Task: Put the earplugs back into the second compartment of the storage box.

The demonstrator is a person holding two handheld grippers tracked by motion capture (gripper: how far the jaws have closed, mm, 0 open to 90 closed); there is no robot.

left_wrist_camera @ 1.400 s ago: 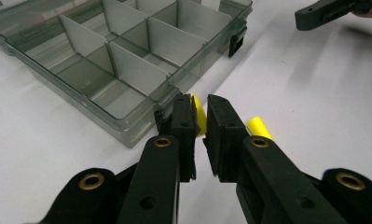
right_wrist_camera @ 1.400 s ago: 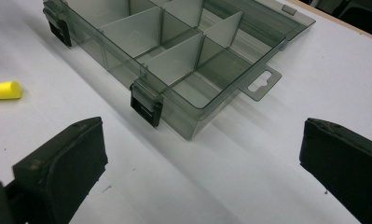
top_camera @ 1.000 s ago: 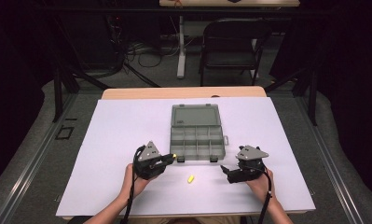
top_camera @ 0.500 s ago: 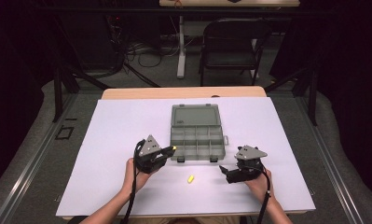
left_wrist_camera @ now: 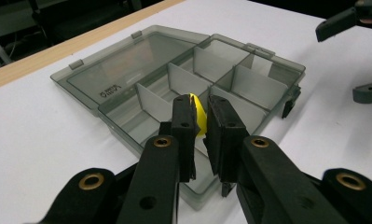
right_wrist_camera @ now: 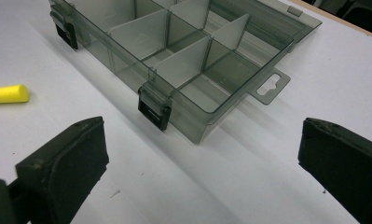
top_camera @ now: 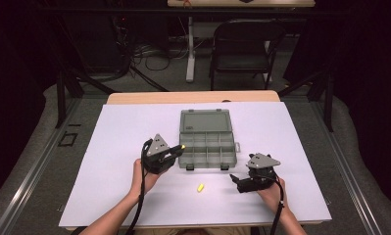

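An open grey compartment box (top_camera: 207,142) lies mid-table, its lid folded back. My left gripper (top_camera: 176,151) hovers at the box's near left corner, shut on a small yellow earplug (left_wrist_camera: 198,116) squeezed between its pads over the box (left_wrist_camera: 183,84). A second yellow earplug (top_camera: 200,187) lies on the white sheet in front of the box, also at the left of the right gripper view as a yellow earplug (right_wrist_camera: 7,94). My right gripper (top_camera: 237,182) rests on the table to the right of that plug, jaws wide open, nothing between them; the box (right_wrist_camera: 183,51) lies ahead of it.
A white sheet (top_camera: 109,147) covers the table, with a wooden strip (top_camera: 193,97) at the far edge. A folding chair (top_camera: 242,49) and cables stand beyond the table. The other gripper's open jaws (left_wrist_camera: 356,51) show at the right of the left gripper view.
My left gripper has moved right and up toward the box's near left corner, carrying the yellow earplug. The right gripper and the loose earplug have stayed put.
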